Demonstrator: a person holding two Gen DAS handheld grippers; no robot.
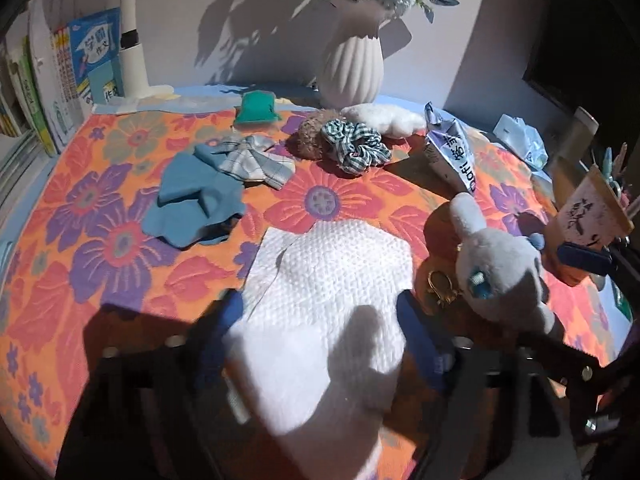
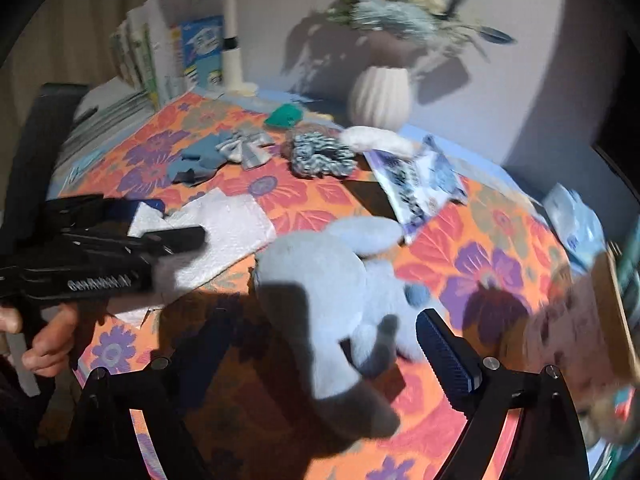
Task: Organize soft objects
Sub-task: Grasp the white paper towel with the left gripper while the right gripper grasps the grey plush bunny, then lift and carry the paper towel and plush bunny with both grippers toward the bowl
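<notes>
One desk (image 1: pixel 48 280) carries everything, covered by one orange cloth printed with red and purple flowers. At its far edge against the wall stands one white ribbed vase (image 1: pixel 352 68) of blue and pale flowers, and at the far left corner one row of books (image 1: pixel 60 80) beside one white lamp post (image 1: pixel 132 56).

Near the front edge lies one white embossed paper towel (image 1: pixel 332 276), the largest soft thing. The left gripper (image 1: pixel 320 332) has its two blue-padded fingers spread wide on either side of the towel; whether the pads touch it cannot be told, and the towel lies flat on the cloth.

Just to the right lies one pale grey plush rabbit (image 2: pixel 320 280) with a blue eye and a gold clasp, on its side. The right gripper (image 2: pixel 320 348) stands wide open around it; one blue pad shows clear of the plush, the other finger sits in shadow.

Toward the left middle lies one blue folded cloth (image 1: pixel 192 200), one plaid bow (image 1: pixel 252 160) touching its far side. Toward the far edge sit one green-and-white checked scrunchie (image 1: pixel 356 148), one brown fuzzy ball (image 1: pixel 310 136) touching it, one white fluffy cloud-shaped piece (image 1: pixel 388 118) behind, and one green pad (image 1: pixel 256 108).

One crumpled printed packet (image 1: pixel 452 148) lies toward the right edge.
</notes>
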